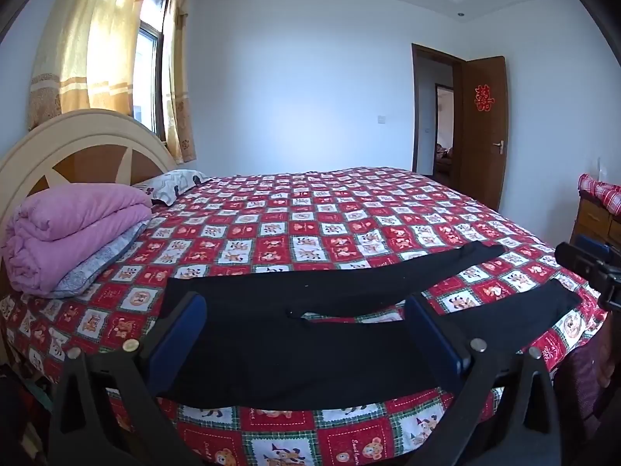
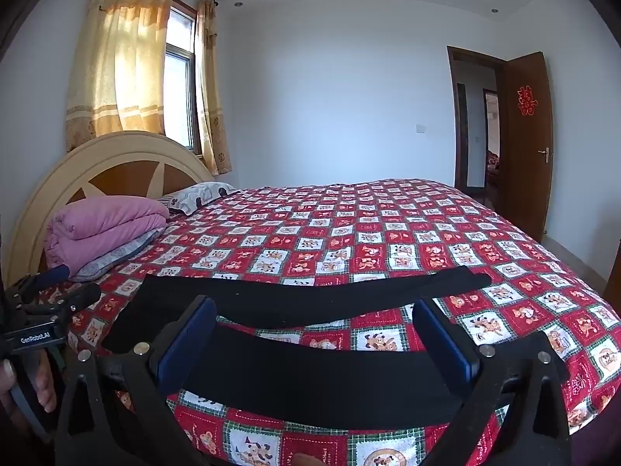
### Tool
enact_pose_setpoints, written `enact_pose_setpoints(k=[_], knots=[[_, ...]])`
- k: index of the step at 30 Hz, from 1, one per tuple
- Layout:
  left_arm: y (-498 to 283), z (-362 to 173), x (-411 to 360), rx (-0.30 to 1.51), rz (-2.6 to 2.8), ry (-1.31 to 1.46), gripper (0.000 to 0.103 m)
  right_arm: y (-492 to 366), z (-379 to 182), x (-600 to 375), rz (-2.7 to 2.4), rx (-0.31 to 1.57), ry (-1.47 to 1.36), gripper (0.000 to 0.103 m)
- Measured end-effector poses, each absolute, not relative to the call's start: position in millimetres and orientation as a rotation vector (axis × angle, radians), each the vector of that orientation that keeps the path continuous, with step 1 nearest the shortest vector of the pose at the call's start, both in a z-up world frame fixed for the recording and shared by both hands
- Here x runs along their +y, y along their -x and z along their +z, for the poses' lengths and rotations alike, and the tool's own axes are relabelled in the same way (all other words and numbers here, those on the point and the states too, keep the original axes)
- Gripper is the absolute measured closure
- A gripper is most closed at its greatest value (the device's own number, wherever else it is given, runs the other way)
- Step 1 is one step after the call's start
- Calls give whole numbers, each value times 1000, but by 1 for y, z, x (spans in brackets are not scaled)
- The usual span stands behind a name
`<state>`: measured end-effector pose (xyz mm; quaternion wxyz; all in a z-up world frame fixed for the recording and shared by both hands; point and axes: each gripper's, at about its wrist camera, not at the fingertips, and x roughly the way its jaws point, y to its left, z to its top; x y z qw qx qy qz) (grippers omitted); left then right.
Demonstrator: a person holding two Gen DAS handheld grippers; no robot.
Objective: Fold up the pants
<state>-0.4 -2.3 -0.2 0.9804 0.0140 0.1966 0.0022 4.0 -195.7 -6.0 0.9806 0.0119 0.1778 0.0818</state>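
Where bedspread (image 1: 271,225) lies, black pants (image 1: 310,349) flat.

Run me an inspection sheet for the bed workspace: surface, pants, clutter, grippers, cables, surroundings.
Surface: bed with red patchwork bedspread, smooth.
Job's things: black pants laid flat near the front edge, unfolded, legs apart and running right.
Clutter: folded pink quilt on a grey pillow, second pillow by the headboard.
Grippers: left hand-held gripper open above the waist end; right hand-held gripper open above the near leg; neither holds cloth.
Cables: nothing seen.
Surroundings: curtained window, open brown door, wooden cabinet at right.
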Motion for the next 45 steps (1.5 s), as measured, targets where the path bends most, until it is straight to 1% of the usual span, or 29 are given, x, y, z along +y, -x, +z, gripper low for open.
enact_pose_setpoints(k=[1, 45], knots=[[0, -1, 0, 403, -11, 15, 0, -5, -6, -196, 166, 362, -28, 1], [1, -2, -6, 396, -17, -8, 0, -14, -18, -193, 170, 393, -16, 1]])
